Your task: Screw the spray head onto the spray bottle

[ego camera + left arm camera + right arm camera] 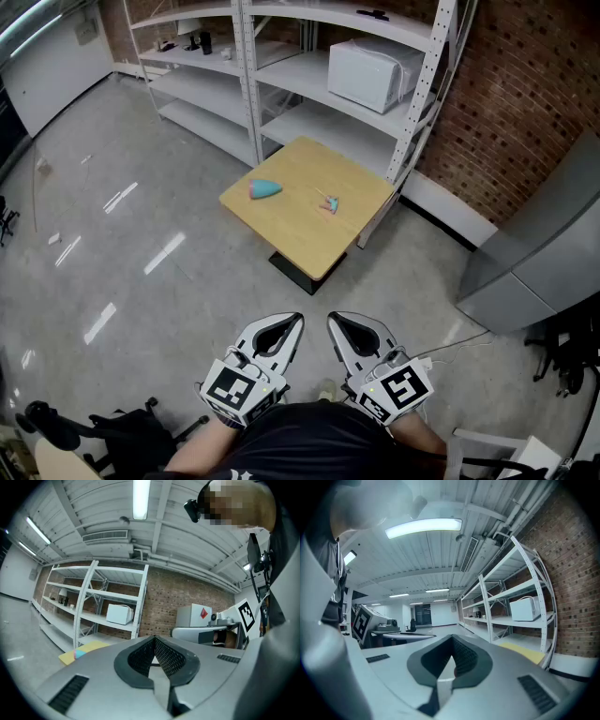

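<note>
Spray bottle [265, 189] lies well apart from us. We hold our left gripper [292, 324] and right gripper [336, 324] clenched and empty, side by side. Beyond, on the table [300, 234], it rests near the left corner, the spray head [328, 202] near the middle.

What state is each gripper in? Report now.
Left gripper: closed, holding nothing.
Right gripper: closed, holding nothing.

No legible text; red diamond sticker [203, 613] on grey cabinet [187, 618].
</note>
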`<state>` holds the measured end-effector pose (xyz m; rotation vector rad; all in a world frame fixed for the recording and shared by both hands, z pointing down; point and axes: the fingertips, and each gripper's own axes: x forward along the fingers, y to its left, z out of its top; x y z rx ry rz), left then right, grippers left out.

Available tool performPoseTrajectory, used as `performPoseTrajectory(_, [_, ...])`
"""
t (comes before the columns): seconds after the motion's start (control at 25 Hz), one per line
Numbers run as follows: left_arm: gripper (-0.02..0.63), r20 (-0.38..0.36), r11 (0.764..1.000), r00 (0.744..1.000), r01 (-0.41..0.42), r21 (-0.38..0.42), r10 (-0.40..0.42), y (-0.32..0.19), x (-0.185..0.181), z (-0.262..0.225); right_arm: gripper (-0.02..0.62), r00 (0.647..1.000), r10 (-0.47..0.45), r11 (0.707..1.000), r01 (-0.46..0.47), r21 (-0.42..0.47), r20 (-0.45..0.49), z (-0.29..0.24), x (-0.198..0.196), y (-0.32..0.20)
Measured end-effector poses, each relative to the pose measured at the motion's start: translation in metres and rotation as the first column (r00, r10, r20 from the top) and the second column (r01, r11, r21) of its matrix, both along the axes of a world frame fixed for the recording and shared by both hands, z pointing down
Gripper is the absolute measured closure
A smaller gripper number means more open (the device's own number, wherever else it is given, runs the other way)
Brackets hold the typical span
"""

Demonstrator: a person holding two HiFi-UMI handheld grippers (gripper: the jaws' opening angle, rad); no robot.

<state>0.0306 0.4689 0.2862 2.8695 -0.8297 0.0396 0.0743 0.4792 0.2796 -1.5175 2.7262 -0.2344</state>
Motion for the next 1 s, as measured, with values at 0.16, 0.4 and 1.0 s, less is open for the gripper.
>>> performPoseTrajectory(0.16, [0.603,0.003,1.0,1.0,-0.002,-0.006,0.002,0.004,0.002,0.003,0.594,1.0,-0.003,1.0,0.003,-0.001,0.0,0.001,0.001,0.004])
performPoseTrajectory(0.4, [0.603,0.005,1.0,1.0,0.0,-0.004,0.0,0.005,0.003,0.002,0.594,1.0,-0.005,1.0,0.005,0.001,0.003,0.0,0.001,0.005])
performPoseTrajectory(1.0, [0.603,0.033,0.996,0.997,0.07,-0.055,-0.068,-0.006,0.018,0.021,0.594,0.999,-0.031,0.999,0.032,-0.021,0.041,0.014,0.029,-0.004])
